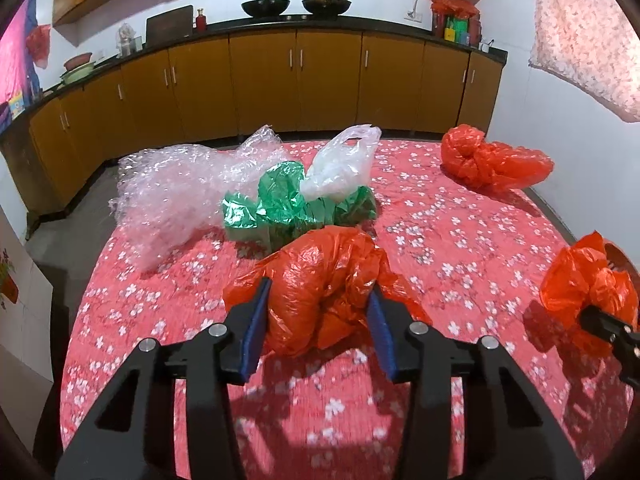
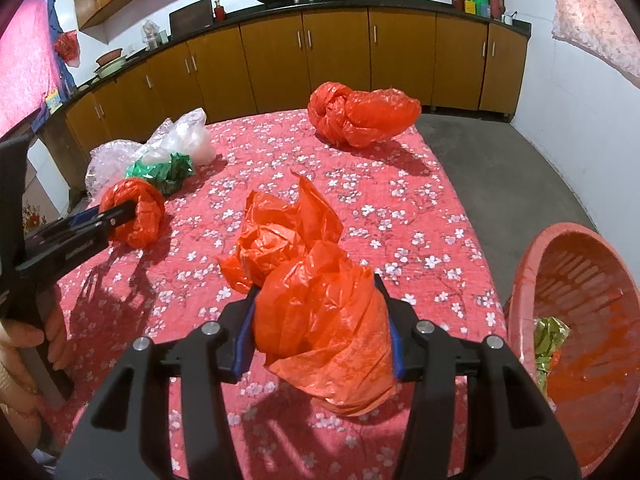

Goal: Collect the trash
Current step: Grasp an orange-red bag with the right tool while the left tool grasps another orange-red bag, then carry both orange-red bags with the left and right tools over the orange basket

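My left gripper (image 1: 318, 300) has its two fingers on either side of a crumpled red plastic bag (image 1: 320, 292) on the floral red tablecloth (image 1: 460, 220); it also shows in the right wrist view (image 2: 136, 216). My right gripper (image 2: 320, 312) is shut on another red plastic bag (image 2: 316, 308) and holds it above the table, next to a red slotted basket (image 2: 576, 280) at the table's right edge. A third red bag (image 2: 360, 114) lies at the far side. A green bag (image 1: 296, 208), a white bag (image 1: 340, 168) and bubble wrap (image 1: 180, 188) lie together at the far left.
A gold-green foil wrapper (image 2: 548, 344) lies in the basket. Brown kitchen cabinets (image 1: 320, 76) with woks on the counter run behind the table. Grey floor (image 2: 500, 168) lies to the right. A pink cloth (image 1: 592, 32) hangs at upper right.
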Demonstrator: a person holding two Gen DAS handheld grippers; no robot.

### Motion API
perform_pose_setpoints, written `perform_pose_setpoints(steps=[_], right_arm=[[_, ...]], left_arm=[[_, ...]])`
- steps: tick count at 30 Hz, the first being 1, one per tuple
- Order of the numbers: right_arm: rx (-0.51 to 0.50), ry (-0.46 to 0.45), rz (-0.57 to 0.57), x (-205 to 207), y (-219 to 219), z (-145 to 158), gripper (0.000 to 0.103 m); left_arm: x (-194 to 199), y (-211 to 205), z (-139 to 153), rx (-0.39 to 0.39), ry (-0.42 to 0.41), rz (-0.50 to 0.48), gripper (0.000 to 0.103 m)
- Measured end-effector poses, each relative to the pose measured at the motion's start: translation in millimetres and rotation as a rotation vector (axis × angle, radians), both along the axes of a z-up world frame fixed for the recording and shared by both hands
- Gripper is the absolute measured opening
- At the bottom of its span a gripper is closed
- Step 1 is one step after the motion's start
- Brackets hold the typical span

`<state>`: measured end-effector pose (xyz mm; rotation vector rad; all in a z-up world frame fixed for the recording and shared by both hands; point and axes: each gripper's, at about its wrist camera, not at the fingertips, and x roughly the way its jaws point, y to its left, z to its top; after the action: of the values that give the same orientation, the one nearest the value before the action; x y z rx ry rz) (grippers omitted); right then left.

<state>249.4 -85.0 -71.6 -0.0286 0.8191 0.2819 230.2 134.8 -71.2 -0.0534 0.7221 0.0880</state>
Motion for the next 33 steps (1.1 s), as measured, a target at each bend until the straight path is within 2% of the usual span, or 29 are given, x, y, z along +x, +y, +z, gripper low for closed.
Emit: perform_pose_setpoints(steps=[15, 26, 33], right_arm=[[0.012, -0.069, -0.072, -29.1, -28.1, 32.4, 0.050], [0.017, -0.133, -0.179, -49.5, -75.7, 56.4, 0.050], [0.019, -0.156, -0.266, -61.1, -111.5, 61.0, 0.050]], left_arm=[[-34.4, -36.3, 35.7, 0.004, -0.081, -0.080, 0.046], [-48.2, -83.4, 55.6, 0.004, -0.125, -0.180, 0.046], [-48.9, -115.8, 59.2, -0.002, -0.135, -0.243, 0.046]])
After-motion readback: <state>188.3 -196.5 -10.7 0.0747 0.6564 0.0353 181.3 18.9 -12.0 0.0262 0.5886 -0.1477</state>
